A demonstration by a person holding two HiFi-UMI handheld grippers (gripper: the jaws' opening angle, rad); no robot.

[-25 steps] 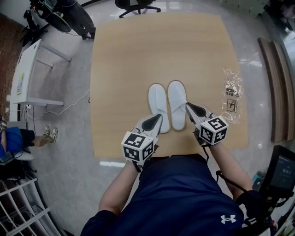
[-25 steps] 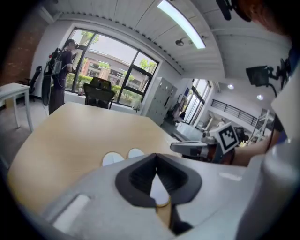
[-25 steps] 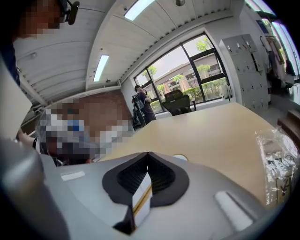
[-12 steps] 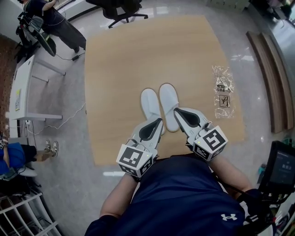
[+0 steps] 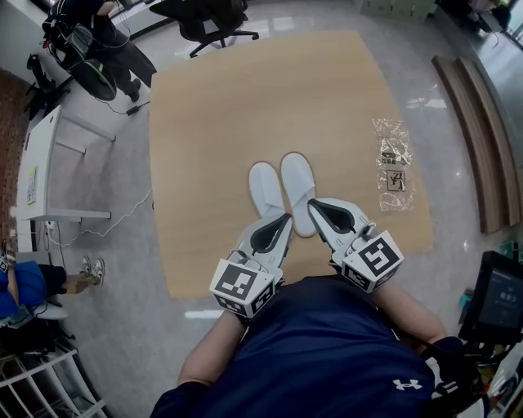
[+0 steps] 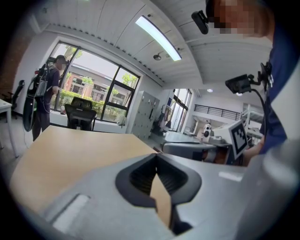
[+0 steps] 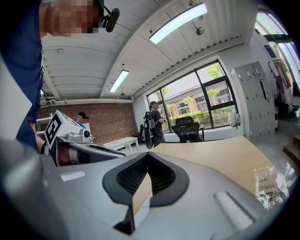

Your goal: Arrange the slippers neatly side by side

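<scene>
Lifted clear of the slippers and brought closer to the head camera since a second ago: left tool point(image 5: 280, 219) and right tool point(image 5: 315, 204), both clenched on nothing. Same pairing as before for the left slipper point(image 5: 265, 188) and right slipper point(image 5: 297, 188): flat on the wooden surface point(image 5: 245, 98), touching along their inner edges, toes away from the person, heels hidden behind the tool tips. Off to the right on the surface, well apart from the pair, a crinkled clear plastic bag point(image 5: 394, 167). On the floor beyond the far edge, a black office chair point(image 5: 214, 12); at the left, a white desk point(image 5: 45, 155).

From the left gripper view: left tool point(image 6: 157, 158) with jaws pressed together at the tips, nothing gripped, only a sliver of bare surface point(image 6: 70, 150) visible through the hollow behind them. To the right, the marker cube point(image 6: 238, 136) of the other tool. At the far end, a person with a backpack point(image 6: 47, 89) by tall windows.

From the right gripper view: right tool point(image 7: 147, 155) likewise closed tip to tip and empty. Plastic bag point(image 7: 269, 185) at lower right on the surface point(image 7: 220, 157); at left, the left tool's marker cube point(image 7: 55, 127).
</scene>
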